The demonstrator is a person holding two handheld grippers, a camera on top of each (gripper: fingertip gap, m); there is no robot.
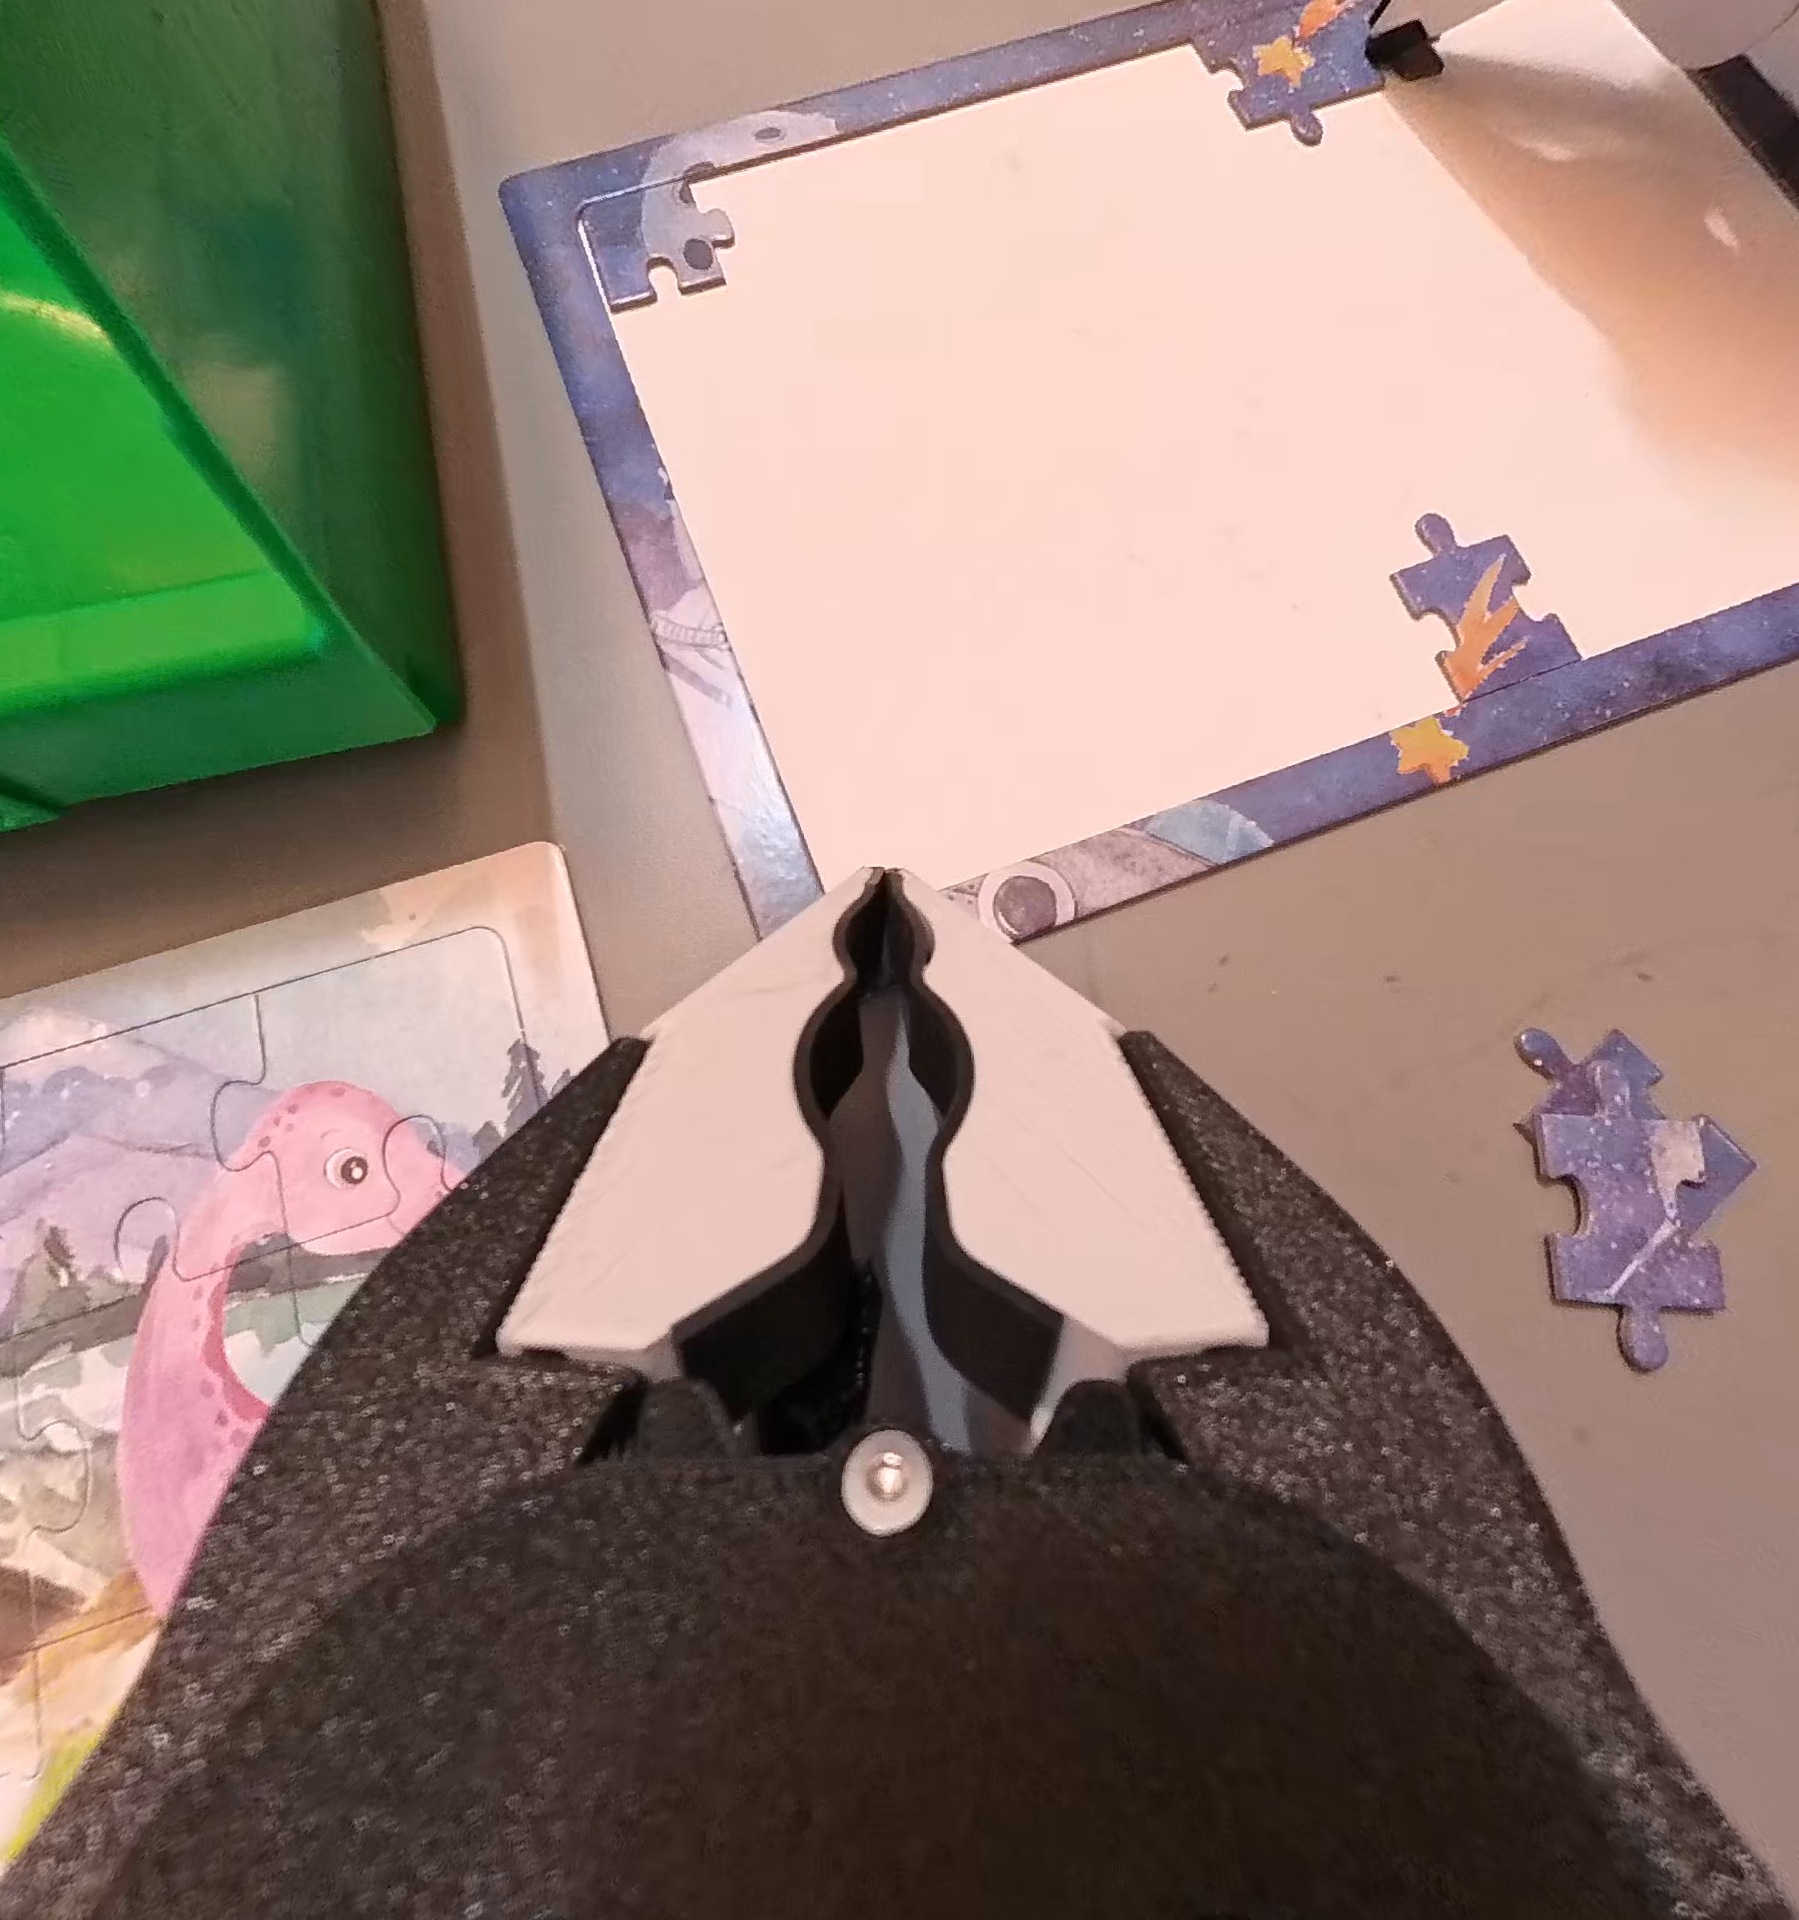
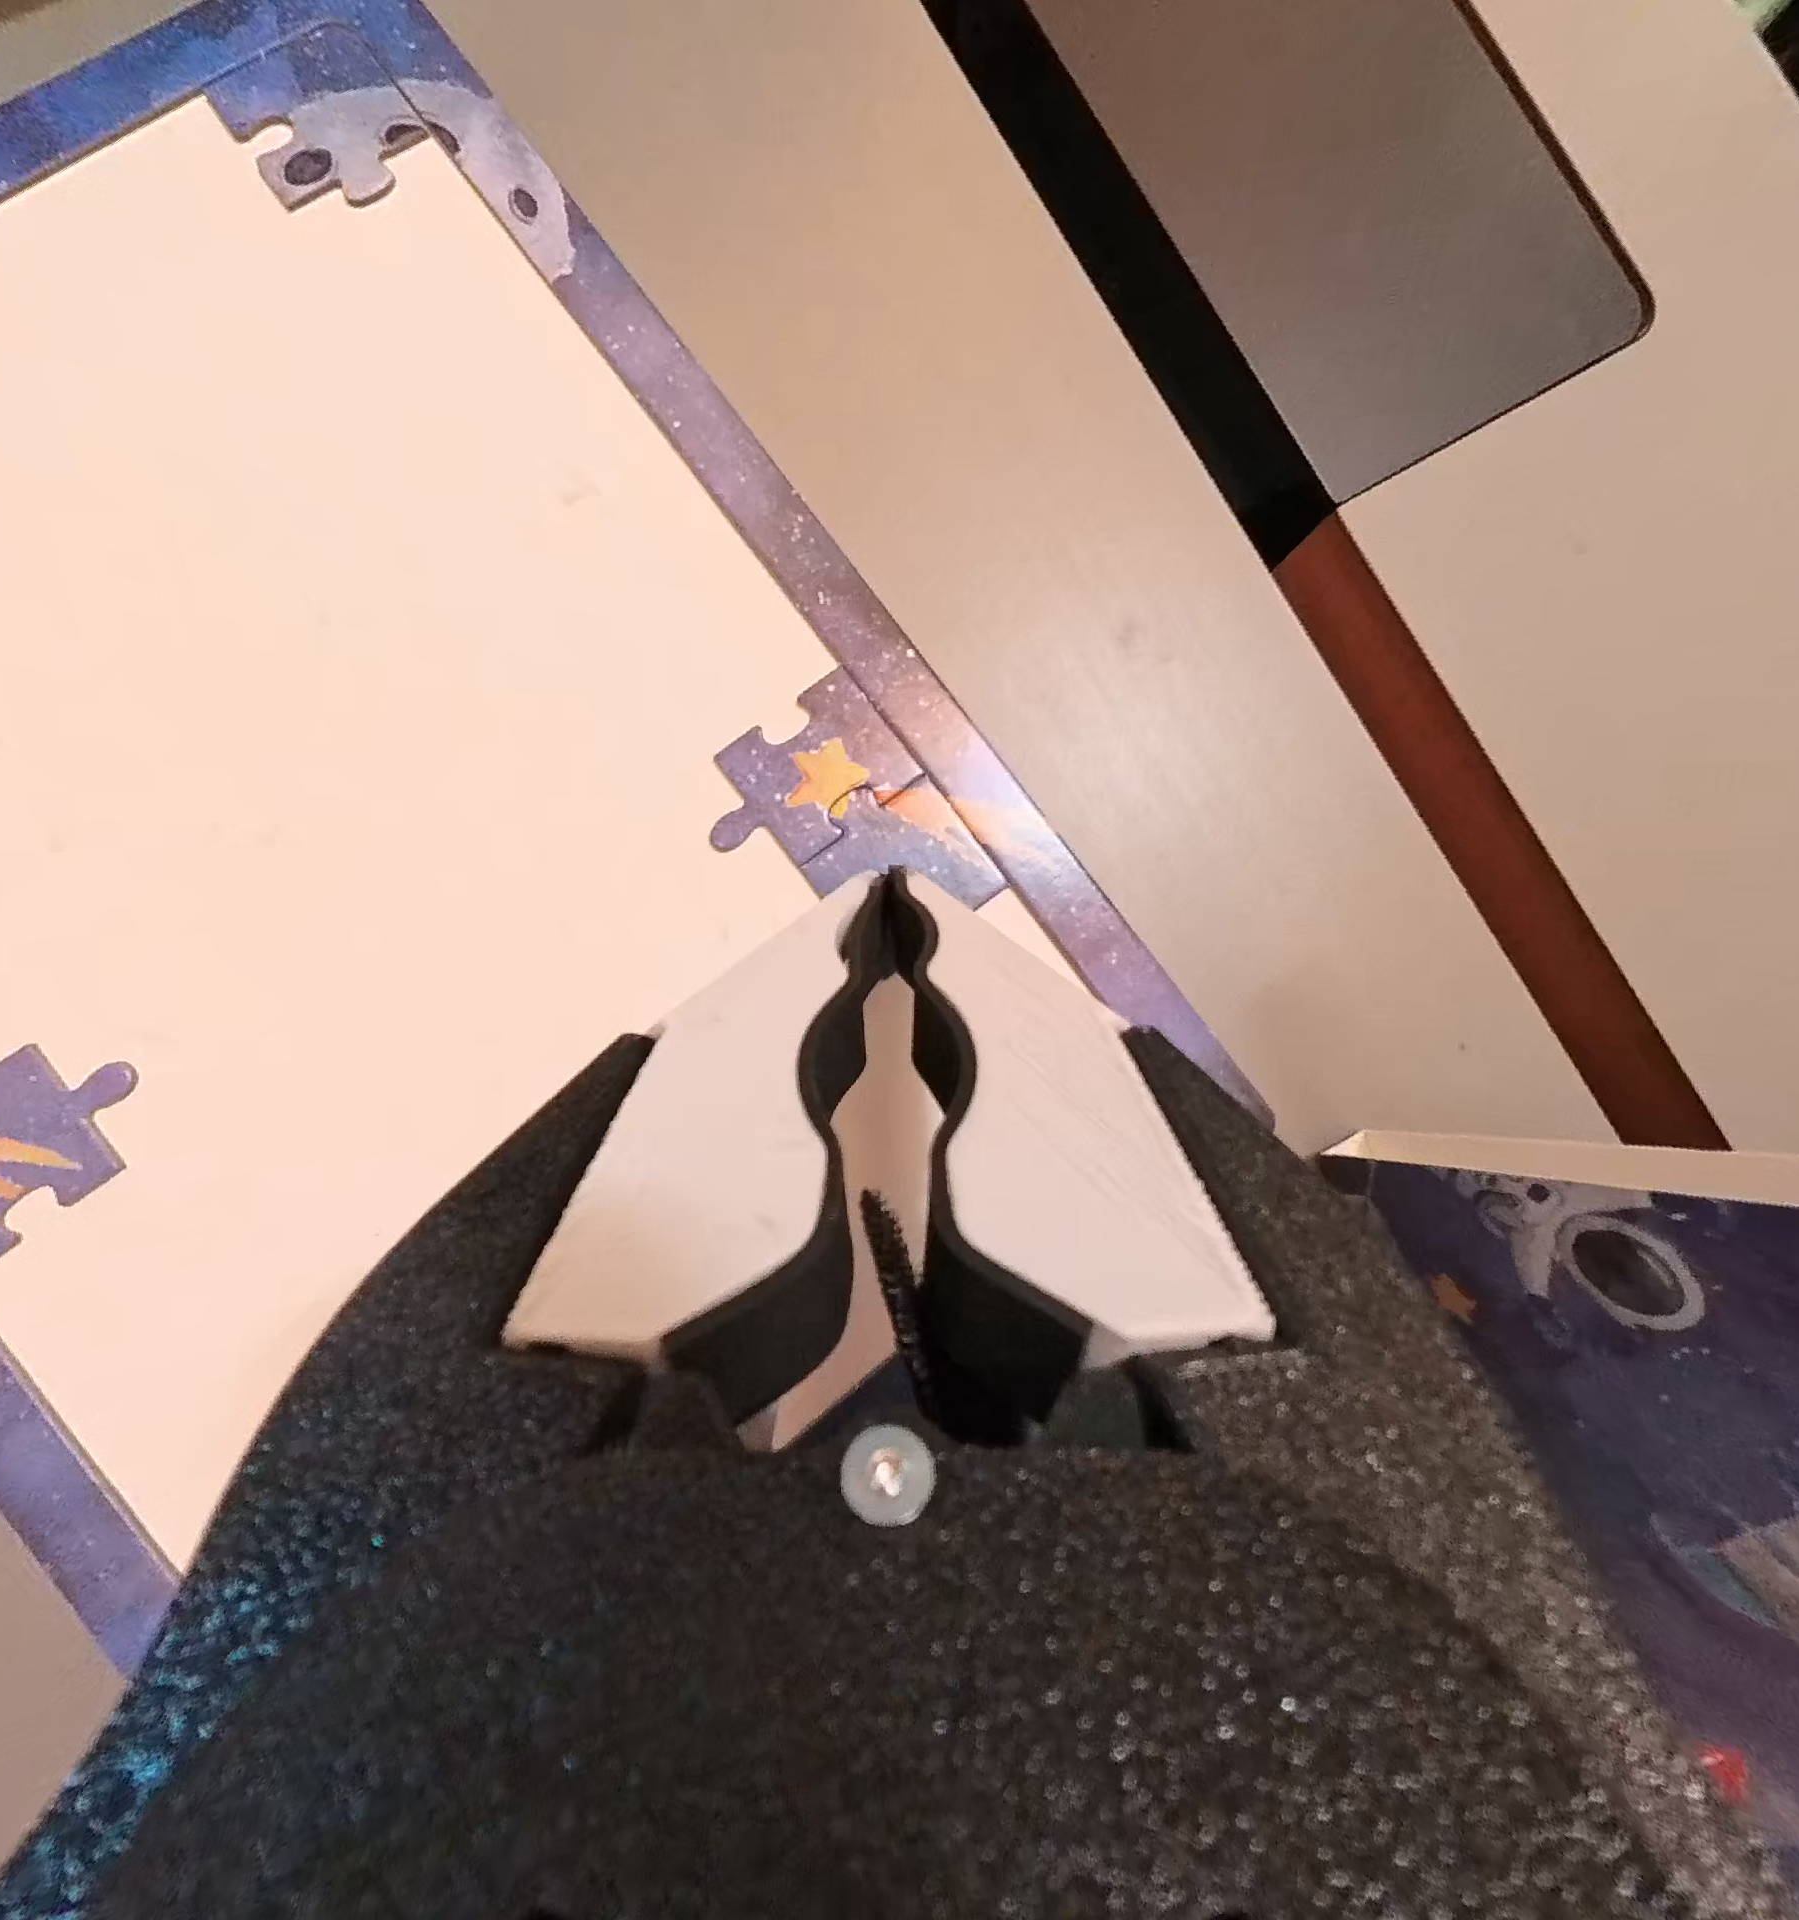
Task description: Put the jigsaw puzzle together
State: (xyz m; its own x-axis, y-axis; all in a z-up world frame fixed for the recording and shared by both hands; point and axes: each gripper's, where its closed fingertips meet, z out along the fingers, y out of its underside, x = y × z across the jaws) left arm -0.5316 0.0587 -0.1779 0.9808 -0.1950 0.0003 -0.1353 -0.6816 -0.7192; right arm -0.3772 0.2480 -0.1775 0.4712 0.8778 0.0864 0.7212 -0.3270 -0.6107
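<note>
Your puzzle tray (image 1: 656, 540) lies flat on the table (image 1: 1394, 987), its starry blue frame around a mostly bare cream floor. A few pieces sit seated along the frame: a moon piece (image 1: 682, 244) in one corner, a star piece (image 2: 807, 790) at the edge, and a comet piece (image 1: 1477, 613). Loose pieces (image 1: 1633, 1174) lie stacked on the table, apart from the tray. Your left gripper (image 1: 887, 883) hovers over the tray's near corner, jaws closed on nothing. Your right gripper (image 2: 890, 883) sits just beside the star piece, jaws closed and empty. A green bin (image 1: 178, 416) and a finished dinosaur puzzle (image 1: 199, 1143) flank the left.
</note>
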